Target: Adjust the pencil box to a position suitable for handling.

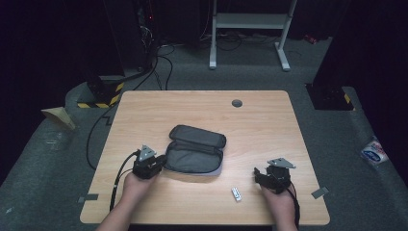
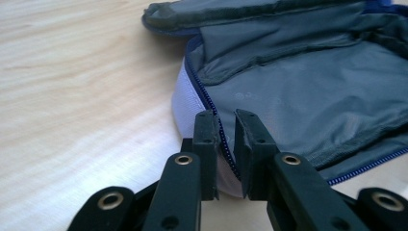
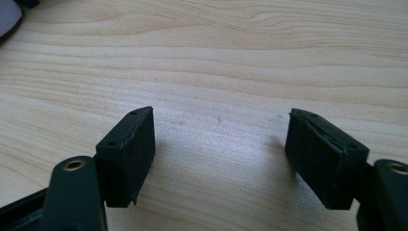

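Black jaws of the left gripper (image 2: 226, 144) pinched the zippered rim of an open grey pouch (image 1: 196, 150) lying mid-table (image 1: 260, 120), lid folded back, lining slack. That thin fabric hold looked liable to slip if pulled sideways, dragging the pouch. Nearby, the right gripper (image 1: 264, 175) stood wide open, empty, beside a small white object (image 1: 236, 194).

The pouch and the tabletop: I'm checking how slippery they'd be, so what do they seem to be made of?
The pouch looks like soft woven fabric, matte grey: its lining creases and folds, with a blue zipper along the rim pinched by the left tool. The tabletop looks like light wood or wood-look laminate, smooth with a faint sheen and a printed-looking grain; which one is unclear.
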`<state>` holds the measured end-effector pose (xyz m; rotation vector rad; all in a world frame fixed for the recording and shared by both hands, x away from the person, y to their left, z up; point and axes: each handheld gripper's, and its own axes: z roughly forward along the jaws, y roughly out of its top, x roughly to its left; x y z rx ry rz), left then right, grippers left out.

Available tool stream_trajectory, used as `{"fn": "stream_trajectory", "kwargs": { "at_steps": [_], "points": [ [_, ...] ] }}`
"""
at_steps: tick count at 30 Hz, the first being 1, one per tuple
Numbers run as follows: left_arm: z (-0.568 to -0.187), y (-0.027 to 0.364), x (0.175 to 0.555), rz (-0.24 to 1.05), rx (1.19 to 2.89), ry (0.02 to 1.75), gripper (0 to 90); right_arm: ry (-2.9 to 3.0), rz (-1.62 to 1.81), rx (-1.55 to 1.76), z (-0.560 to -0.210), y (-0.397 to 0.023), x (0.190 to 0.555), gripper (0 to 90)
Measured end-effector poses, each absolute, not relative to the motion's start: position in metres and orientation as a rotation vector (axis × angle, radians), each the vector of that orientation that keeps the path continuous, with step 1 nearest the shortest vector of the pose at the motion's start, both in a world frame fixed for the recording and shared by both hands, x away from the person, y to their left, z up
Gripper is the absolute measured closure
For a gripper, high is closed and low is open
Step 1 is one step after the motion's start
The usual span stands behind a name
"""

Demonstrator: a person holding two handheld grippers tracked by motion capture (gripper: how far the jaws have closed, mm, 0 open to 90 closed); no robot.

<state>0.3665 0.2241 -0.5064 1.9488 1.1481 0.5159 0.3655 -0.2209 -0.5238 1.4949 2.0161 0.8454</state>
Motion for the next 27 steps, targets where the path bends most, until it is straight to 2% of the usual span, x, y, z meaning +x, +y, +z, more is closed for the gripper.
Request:
{"fn": "stream_trajectory", "kwargs": {
  "at_steps": [2,4,7,15,20,27],
  "points": [
    [-0.507,0.222,0.362,0.509,1.943,1.143,77.8,2.018,0.847,1.5,-0.524,-0.22,0.364,27.0],
    [-0.509,0.217,0.353,0.494,1.928,1.123,77.1,2.026,0.852,1.481,-0.522,-0.221,0.362,38.2],
    [-0.509,0.214,0.348,0.494,1.926,1.094,75.2,2.024,0.915,1.447,-0.515,-0.217,0.355,43.8],
    [-0.512,0.209,0.339,0.466,1.919,1.043,72.4,2.059,1.048,1.313,-0.49,-0.178,0.347,43.7],
    [-0.513,0.205,0.333,0.454,1.939,0.986,69.5,2.07,1.038,1.29,-0.491,-0.167,0.35,45.5],
    [-0.507,0.209,0.33,0.486,1.912,0.969,63.2,2.098,1.077,1.245,-0.498,-0.165,0.332,47.9]
  ]
}}
